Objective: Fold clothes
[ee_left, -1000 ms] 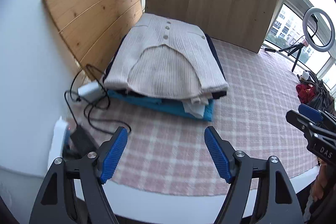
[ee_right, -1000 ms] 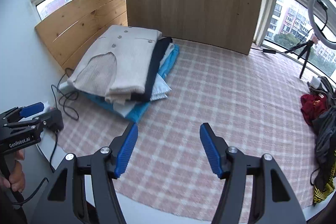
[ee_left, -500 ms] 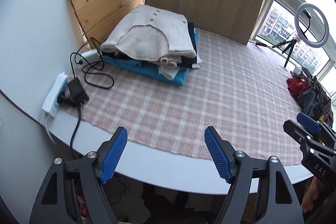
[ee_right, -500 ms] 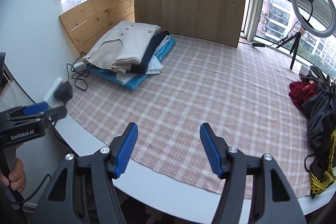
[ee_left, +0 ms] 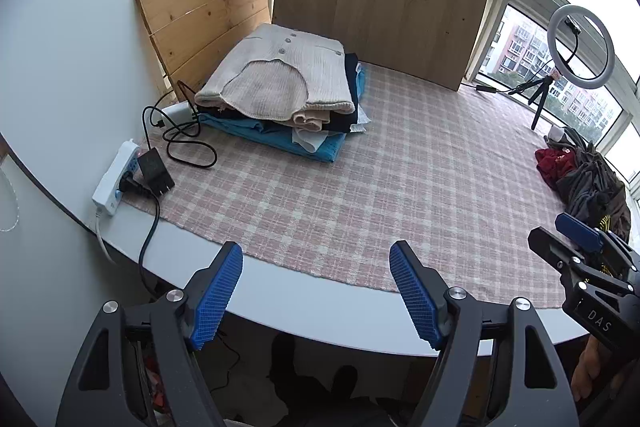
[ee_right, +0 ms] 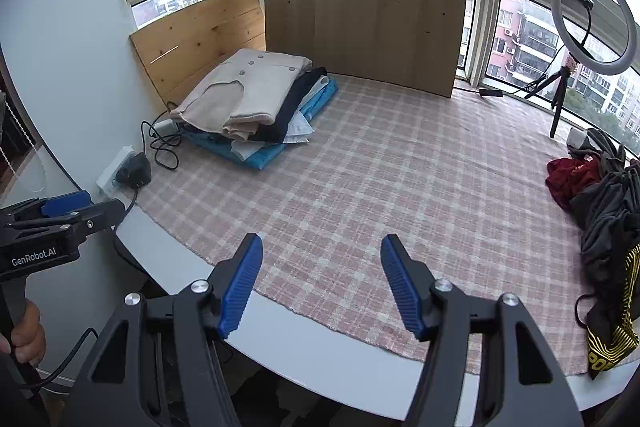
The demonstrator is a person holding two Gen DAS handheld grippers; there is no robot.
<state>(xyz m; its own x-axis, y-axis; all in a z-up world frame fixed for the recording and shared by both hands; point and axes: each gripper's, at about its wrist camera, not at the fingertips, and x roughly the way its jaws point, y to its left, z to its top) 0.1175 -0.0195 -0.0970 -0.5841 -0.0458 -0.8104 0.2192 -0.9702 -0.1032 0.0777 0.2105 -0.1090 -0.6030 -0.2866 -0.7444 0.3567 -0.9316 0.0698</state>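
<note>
Both the left gripper [ee_left: 316, 287] and right gripper [ee_right: 322, 281] hang open and empty over the table's [ee_left: 280, 307] near edge. A power strip [ee_left: 114, 179] lies at the left edge. Folded clothes [ee_left: 280, 87] sit stacked in the far left corner; unfolded clothes [ee_right: 600, 211] are heaped at the right edge.

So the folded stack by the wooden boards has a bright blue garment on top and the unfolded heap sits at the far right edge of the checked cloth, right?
Not quite. On top of the folded stack lies a beige ribbed cardigan with buttons; the blue garment is at the bottom. The left wrist view shows it. The unfolded heap of dark and red clothes does sit at the right edge of the pink checked cloth.
</note>
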